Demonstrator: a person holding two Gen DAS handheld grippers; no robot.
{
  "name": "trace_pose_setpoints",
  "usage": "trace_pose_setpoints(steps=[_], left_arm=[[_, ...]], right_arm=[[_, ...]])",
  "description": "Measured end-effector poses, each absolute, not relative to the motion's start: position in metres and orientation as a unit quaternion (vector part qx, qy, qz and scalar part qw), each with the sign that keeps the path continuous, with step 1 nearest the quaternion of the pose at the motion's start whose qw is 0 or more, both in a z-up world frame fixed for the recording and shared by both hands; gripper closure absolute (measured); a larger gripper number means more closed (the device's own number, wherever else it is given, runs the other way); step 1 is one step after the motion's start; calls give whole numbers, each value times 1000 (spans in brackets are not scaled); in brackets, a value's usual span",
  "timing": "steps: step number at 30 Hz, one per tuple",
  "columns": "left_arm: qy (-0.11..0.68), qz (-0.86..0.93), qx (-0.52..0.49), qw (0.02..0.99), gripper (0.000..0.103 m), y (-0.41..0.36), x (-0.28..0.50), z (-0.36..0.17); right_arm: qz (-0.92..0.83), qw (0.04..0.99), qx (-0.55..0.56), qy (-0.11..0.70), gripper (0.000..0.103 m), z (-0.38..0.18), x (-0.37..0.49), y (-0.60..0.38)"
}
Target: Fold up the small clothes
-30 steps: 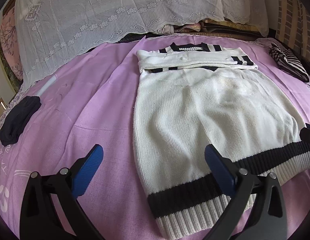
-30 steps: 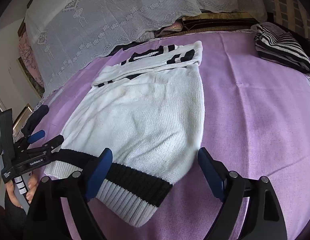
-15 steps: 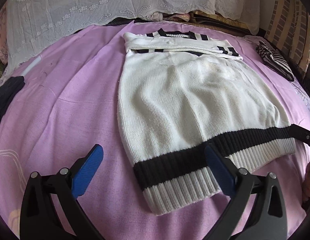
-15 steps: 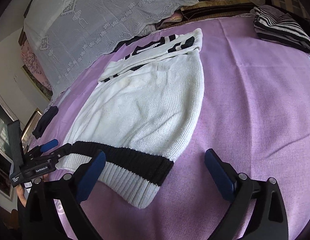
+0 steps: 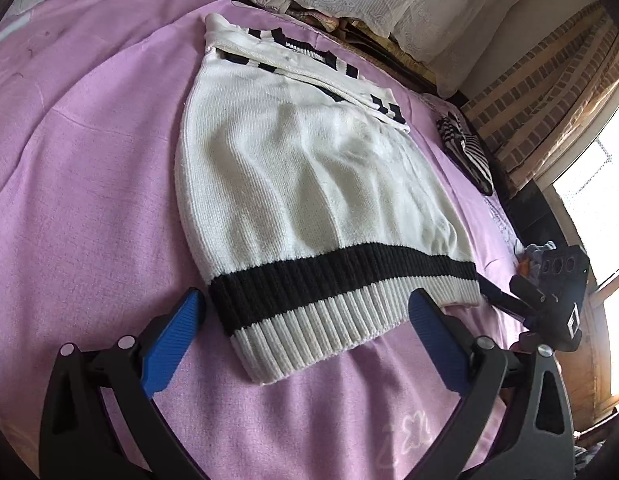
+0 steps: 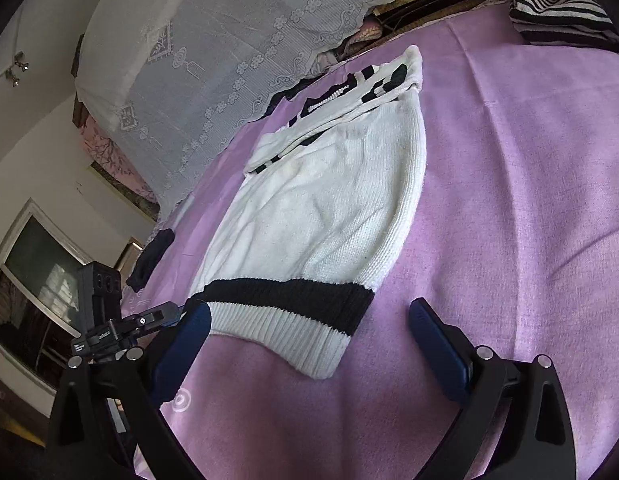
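Left wrist view: the left gripper (image 5: 305, 312) now sits low at the near-left corner of the sweater (image 5: 309, 184), with its jaws spread wide and empty. One blue pad lies just beside the left end of the hem (image 5: 329, 304); the other pad rests over the white ribbing further along. One second ago this gripper stood further back and more to the left, with the hem corner well ahead of it. It has since closed in on the hem.

Right wrist view: the right gripper (image 6: 309, 328) is likewise wide open and holds nothing. Its jaws now bracket the near-right hem corner (image 6: 329, 344), whereas earlier the gripper was set further off.

The sweater lies flat on the purple bed cover (image 5: 89, 184), with its sleeves already folded across the top end. A striped garment (image 6: 561, 8) lies well apart at the far right, and a dark item (image 6: 151, 258) at the far left.

Judgement: both grippers are positioned to pinch the hem corners. The likely next step is a fold of the hem toward the collar end.
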State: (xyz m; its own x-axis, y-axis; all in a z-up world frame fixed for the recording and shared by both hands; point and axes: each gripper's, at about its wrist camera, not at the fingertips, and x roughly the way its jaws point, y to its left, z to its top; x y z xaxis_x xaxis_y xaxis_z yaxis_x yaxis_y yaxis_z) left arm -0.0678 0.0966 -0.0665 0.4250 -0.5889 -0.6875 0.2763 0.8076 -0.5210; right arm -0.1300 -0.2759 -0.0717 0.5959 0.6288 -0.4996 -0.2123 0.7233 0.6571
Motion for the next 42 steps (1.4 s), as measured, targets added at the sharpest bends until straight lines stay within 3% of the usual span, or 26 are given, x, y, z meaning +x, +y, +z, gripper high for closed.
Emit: trace_pose_setpoints(steps=[4,16,18,19,20,21,23,24,28,33,35,42], left_arm=[[478,-288,-233,797,5,116,-59,-71],[490,-331,-234,772,5,97,-60,-74],[484,-326,-234,778,10,101,-63,-73],[483,-319,-230,782,27,102,-65,-73],[484,-314,-227,785,49,104,-67,-74],[488,-316,-231,780,56,106,-66,-77],[497,-320,-248,767,60,111,-61,-84],[499,-321,-253,764,61,112,-59,-85],[502,-332,-295,742,59,123,-53,-91],[494,-344,-366,710,51,136,-46,-96],[498,-349,-366,704,47,127,-41,-93],[473,-422,-388,669,46,115,-56,-91]], right_arm=[[279,832,276,393,3,-70,-135,-267],[286,803,319,414,5,-73,-112,-263],[282,803,318,417,20,-74,-113,-261],[279,802,319,421,28,-77,-114,-262],[275,799,323,427,46,-82,-114,-263],[268,795,328,434,62,-88,-113,-265],[259,788,341,441,79,-96,-110,-269],[262,783,348,443,81,-98,-108,-270],[270,786,335,443,80,-98,-111,-269],[304,784,333,427,57,-93,-114,-266],[310,784,335,422,52,-91,-114,-265],[363,740,431,367,34,-97,-116,-287]])
